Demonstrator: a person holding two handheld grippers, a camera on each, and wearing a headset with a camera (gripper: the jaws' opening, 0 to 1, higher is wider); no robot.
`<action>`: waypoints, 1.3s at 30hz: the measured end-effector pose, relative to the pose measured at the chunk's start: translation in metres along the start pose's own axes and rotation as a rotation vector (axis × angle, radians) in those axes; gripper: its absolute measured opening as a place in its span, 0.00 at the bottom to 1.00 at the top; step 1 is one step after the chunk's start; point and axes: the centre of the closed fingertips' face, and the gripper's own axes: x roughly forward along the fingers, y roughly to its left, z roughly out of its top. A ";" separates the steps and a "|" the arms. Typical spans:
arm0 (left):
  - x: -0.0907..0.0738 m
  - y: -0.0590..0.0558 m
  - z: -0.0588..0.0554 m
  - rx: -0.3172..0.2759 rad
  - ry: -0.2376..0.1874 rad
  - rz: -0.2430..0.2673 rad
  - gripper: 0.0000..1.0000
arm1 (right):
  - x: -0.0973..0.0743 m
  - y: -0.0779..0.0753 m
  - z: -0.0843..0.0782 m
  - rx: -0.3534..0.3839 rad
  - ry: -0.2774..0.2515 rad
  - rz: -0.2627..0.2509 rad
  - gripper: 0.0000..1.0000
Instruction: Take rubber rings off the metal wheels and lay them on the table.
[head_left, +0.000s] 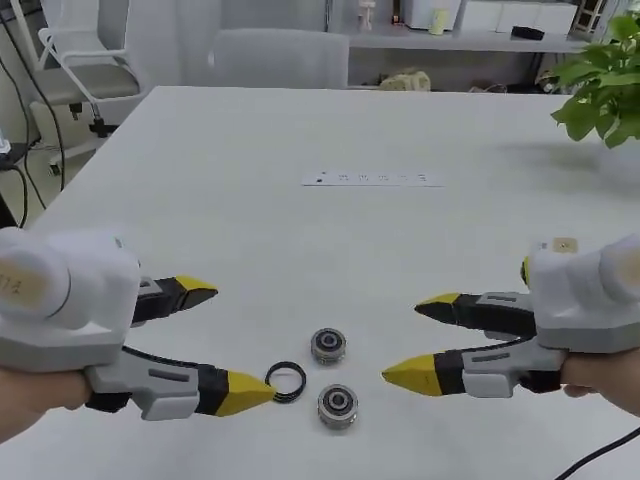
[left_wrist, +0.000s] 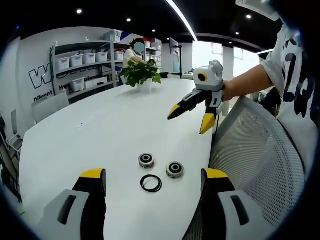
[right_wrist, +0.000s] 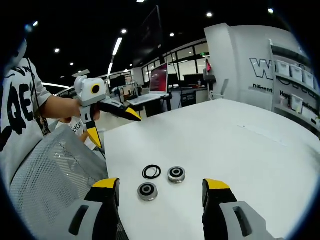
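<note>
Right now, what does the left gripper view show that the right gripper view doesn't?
Left gripper view: the plant at the far end of the table, and the right gripper, open, near the table's edge. Right gripper view: the left gripper, open, near the table's edge. Both: two wheels, one loose ring lying beside them, and the mesh chair.

Left gripper (head_left: 242, 343) and right gripper (head_left: 401, 340) — jaws apart (seemingly level).

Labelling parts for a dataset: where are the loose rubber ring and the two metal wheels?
loose rubber ring (head_left: 288, 365), head view, far edge
farther metal wheel (head_left: 328, 344), head view, hub
nearer metal wheel (head_left: 338, 405), head view, hub
</note>
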 end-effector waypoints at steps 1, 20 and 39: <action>0.000 0.000 0.001 0.001 -0.001 0.001 0.76 | -0.001 0.000 0.000 -0.007 0.001 -0.003 0.68; -0.003 -0.010 0.002 0.005 -0.003 -0.011 0.87 | -0.017 0.008 -0.011 -0.123 0.094 -0.038 0.88; -0.017 -0.007 -0.011 -0.038 0.005 0.013 0.92 | -0.018 0.008 -0.013 -0.132 0.098 -0.058 0.97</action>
